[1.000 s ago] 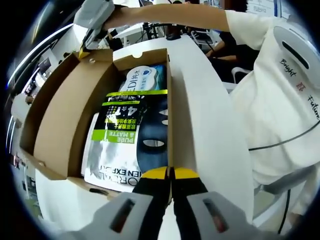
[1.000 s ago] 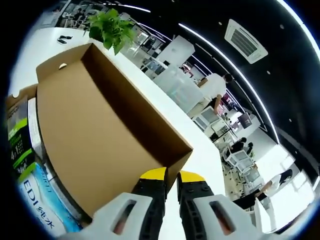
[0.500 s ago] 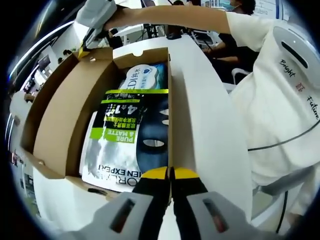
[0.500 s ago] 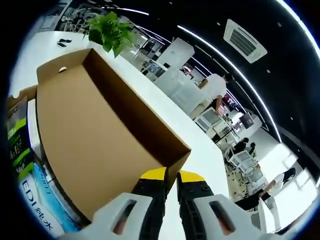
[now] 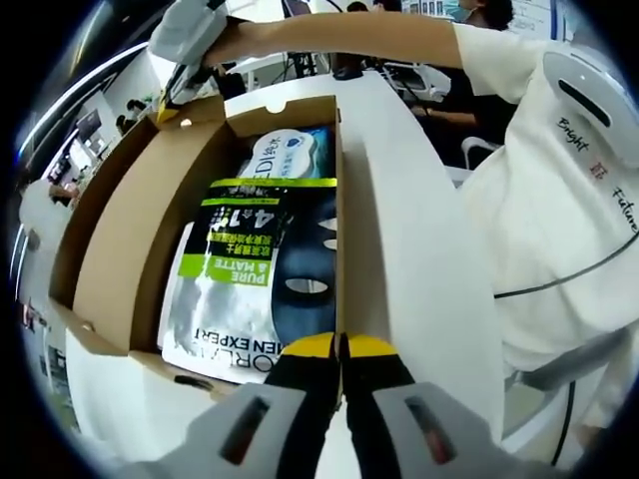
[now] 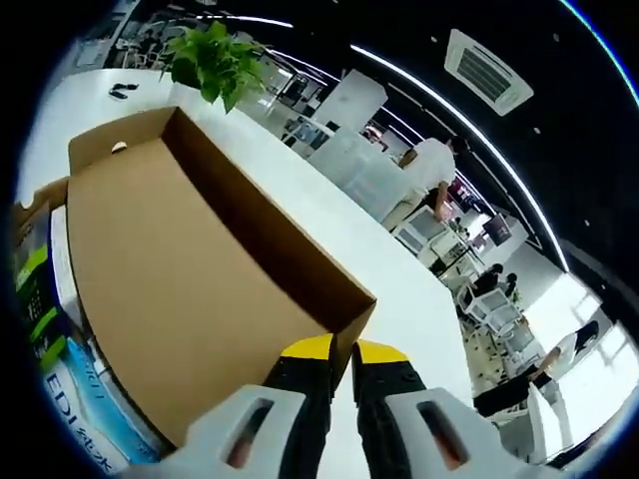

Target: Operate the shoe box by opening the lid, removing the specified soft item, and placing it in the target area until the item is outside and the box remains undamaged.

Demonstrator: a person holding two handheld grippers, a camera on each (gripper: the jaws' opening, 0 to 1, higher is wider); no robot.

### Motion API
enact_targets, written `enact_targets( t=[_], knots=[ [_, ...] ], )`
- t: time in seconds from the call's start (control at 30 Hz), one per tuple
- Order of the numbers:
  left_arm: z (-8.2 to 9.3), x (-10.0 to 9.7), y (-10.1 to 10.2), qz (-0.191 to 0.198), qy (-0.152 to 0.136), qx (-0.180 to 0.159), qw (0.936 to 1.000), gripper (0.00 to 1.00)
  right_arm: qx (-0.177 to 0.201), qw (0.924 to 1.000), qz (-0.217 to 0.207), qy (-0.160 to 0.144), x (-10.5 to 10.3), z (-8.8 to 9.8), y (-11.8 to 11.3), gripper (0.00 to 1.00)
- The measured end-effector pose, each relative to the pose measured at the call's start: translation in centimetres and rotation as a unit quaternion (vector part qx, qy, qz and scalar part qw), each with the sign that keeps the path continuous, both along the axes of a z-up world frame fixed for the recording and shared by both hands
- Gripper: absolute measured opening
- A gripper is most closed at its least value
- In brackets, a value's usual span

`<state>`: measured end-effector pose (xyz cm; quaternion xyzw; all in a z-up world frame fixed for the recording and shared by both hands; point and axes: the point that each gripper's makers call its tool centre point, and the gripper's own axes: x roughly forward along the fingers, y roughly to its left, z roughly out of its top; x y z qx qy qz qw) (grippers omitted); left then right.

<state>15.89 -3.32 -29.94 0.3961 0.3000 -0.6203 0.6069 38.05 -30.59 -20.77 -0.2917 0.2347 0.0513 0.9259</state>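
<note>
Left tool (image 5: 339, 349) is pressed together on the near wall of the shoe box (image 5: 337, 200), and the right tool (image 6: 340, 351) pinches the corner of the lid (image 6: 190, 269) and holds it raised. So step 1, opening, looks done; taking the soft item out and placing it on the white surface (image 5: 409, 230) is not yet done. Inside the box lie a silver and dark mask pack (image 5: 260, 279) and, beyond it, a white and blue pack (image 5: 285, 155). I cannot tell which 1 is wanted.

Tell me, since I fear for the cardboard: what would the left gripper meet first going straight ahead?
It is already on the box wall: the left gripper looks shut on that edge, so straight on it would slide along it.
</note>
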Motion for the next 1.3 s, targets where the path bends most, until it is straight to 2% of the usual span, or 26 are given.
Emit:
enact_targets(
  t=[0.1,0.17,0.27,0.3,0.4,0.47,0.53,0.57,0.6,0.63,0.7,0.8,0.83,0.9,1.23,1.3],
  knots=[
    [0.0,0.1,0.0,-0.003,-0.002,0.003,1.0,0.01,0.051,0.9986,0.0,0.01,0.2,-0.2,-0.1,0.03],
    [0.0,0.2,0.0,-0.001,0.003,0.002,1.0,0.01,0.069,0.9976,0.003,0.008,0.2,-0.3,-0.2,0.03],
    [0.0,0.2,0.0,-0.001,0.006,0.003,1.0,0.01,0.072,0.9974,0.006,0.007,0.3,-0.5,-0.3,0.03],
    [0.0,0.2,0.0,-0.001,0.007,0.004,1.0,0.01,0.071,0.9974,0.005,0.007,0.3,-0.6,-0.2,0.03],
    [-0.1,0.1,0.0,0.0,0.002,0.007,1.0,0.01,0.02,0.9996,0.019,0.007,0.4,-0.7,-0.1,0.04],
    [-0.1,0.1,0.0,-0.001,-0.002,0.007,1.0,0.01,0.013,0.9997,0.019,0.007,0.4,-1.1,0.0,0.04],
    [-0.1,0.2,0.0,0.001,-0.002,0.005,1.0,0.01,-0.016,0.9992,0.031,0.019,0.4,-1.1,-0.1,0.04],
    [-0.1,0.1,0.0,0.0,-0.002,0.003,1.0,0.01,-0.014,0.9993,0.029,0.022,0.4,-1.1,-0.1,0.04],
    [-0.1,0.2,0.0,0.0,-0.001,0.002,1.0,0.01,0.02,0.9992,0.016,0.03,0.4,-1.1,0.0,0.04],
    [-0.1,0.2,0.0,0.001,0.002,0.0,1.0,0.01,0.031,0.9988,0.01,0.036,0.4,-1.3,0.0,0.04],
    [-0.1,0.2,0.0,0.0,0.002,-0.001,1.0,0.01,0.004,0.9988,0.021,0.045,0.7,-2.1,-0.2,0.04],
    [-0.1,0.1,0.0,-0.001,0.003,-0.003,1.0,0.01,0.003,0.9989,0.014,0.045,0.8,-2.8,0.0,0.03],
    [-0.1,0.1,0.0,-0.002,0.002,-0.003,1.0,0.01,-0.013,0.9987,0.015,0.047,0.8,-3.0,-0.1,0.03],
    [-0.1,0.1,0.0,-0.002,0.0,-0.003,1.0,0.01,-0.02,0.9986,0.016,0.047,0.7,-3.0,-0.1,0.03],
    [-0.1,0.1,0.1,-0.001,-0.003,-0.002,1.0,0.01,-0.011,0.9993,0.016,0.032,0.6,-2.3,-0.4,0.04],
    [-0.1,0.1,0.1,0.0,-0.002,-0.002,1.0,0.01,0.0,0.9995,0.014,0.027,0.7,-1.8,-0.4,0.04]
  ],
)
